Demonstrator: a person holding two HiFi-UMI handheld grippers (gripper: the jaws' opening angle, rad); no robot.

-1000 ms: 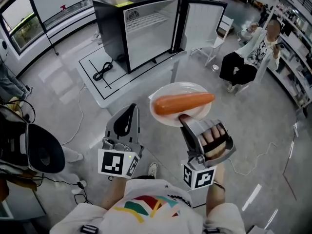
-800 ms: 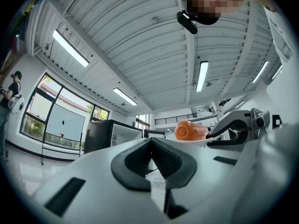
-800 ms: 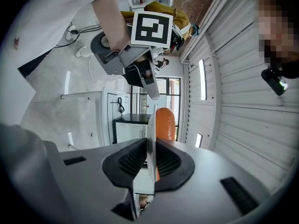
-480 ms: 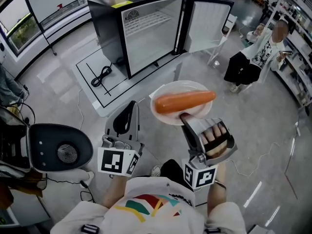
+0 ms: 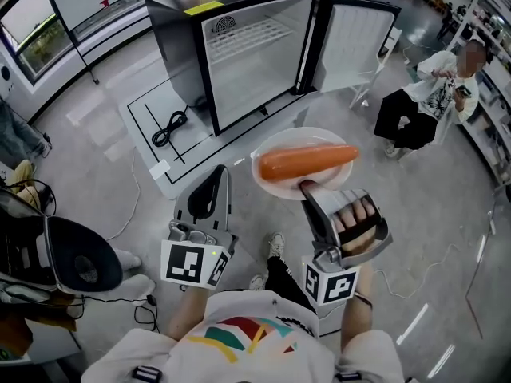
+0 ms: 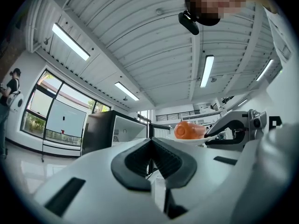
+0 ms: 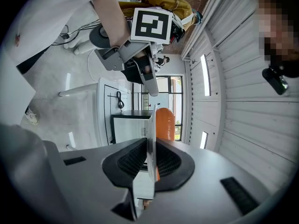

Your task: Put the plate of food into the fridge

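The right gripper [image 5: 307,188] is clamped on the near rim of a white plate [image 5: 279,183]. In the right gripper view, its jaws [image 7: 150,160] are nearly together, with the thin edge of the plate pinched between the pads. The plate juts forward from the gripper, level, in the air at the centre of the head view and above the floor. It carries one long orange piece of food, which we take for a carrot [image 5: 307,162].

The carrot's long axis runs across the frame from left to right, rising slightly toward the right. Its narrower end points right, so it lies crosswise to the line of the gripper.

The left gripper [image 5: 211,183] is at lower left of the plate, apart from it. Its jaws [image 6: 150,160] are pressed together and hold nothing.

The fridge [image 5: 180,42] stands on a low white desk [image 5: 184,146] in the upper middle of the frame, up and a little left of the plate. Its door [image 5: 351,34] is swung wide to the right, and a wire shelf [image 5: 243,34] shows inside.

We judge that the plate is not yet in the fridge, and that the open cavity lies ahead of the right gripper, well apart from it. The right gripper is the one placed to carry the plate in.
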